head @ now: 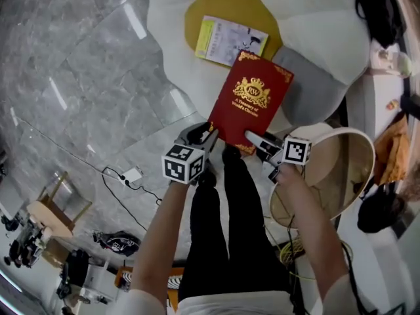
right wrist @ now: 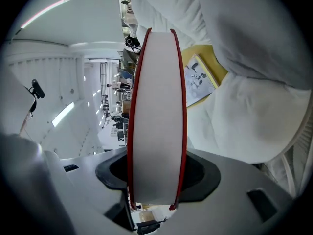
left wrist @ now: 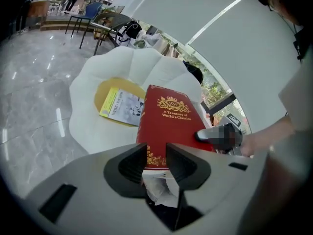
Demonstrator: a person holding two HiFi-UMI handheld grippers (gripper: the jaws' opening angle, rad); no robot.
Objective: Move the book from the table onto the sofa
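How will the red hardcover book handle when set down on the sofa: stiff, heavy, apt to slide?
Probably stiff: the red hardcover book looks flat though gripped only at its near edge by the left gripper and right gripper. Likely heavy for its size: the page block looks thick. It might settle tilted on the soft, rounded white sofa.

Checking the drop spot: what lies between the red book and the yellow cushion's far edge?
A thin booklet lies flat on the yellow cushion just beyond the red book; the head view shows it.

Left gripper (head: 209, 135) and right gripper (head: 254, 138) side by side ahead of 2 outstretched forearms (head: 156, 238), jaws clamped, tips angled downward.
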